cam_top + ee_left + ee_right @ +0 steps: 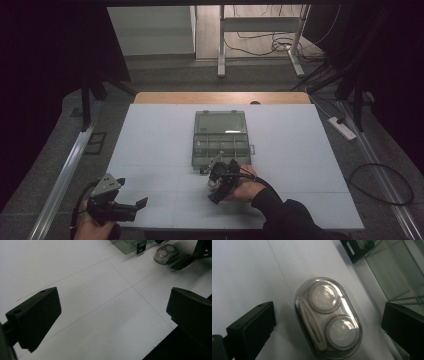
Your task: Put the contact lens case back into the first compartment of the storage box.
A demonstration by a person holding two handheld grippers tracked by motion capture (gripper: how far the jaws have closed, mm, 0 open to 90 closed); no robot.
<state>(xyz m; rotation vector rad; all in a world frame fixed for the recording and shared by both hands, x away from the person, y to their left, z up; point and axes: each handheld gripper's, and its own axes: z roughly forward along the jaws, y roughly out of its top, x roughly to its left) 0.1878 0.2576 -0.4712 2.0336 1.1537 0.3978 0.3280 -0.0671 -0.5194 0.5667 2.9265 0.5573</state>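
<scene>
One clear compartment box [221,138] sits on the counter [150,150], lid open toward twelve o'clock. One small oval see-through case [328,318] lies at its six o'clock corner; inside it are two round white caps and one thin white stick. Two claws are out: the left claw [131,206] at seven o'clock, the right claw [214,186] over the case.

In the high view, the right claw [218,186] hid most of the clear oval case [212,183]; the organizer box's [221,137] compartment contents were too small to tell.
</scene>
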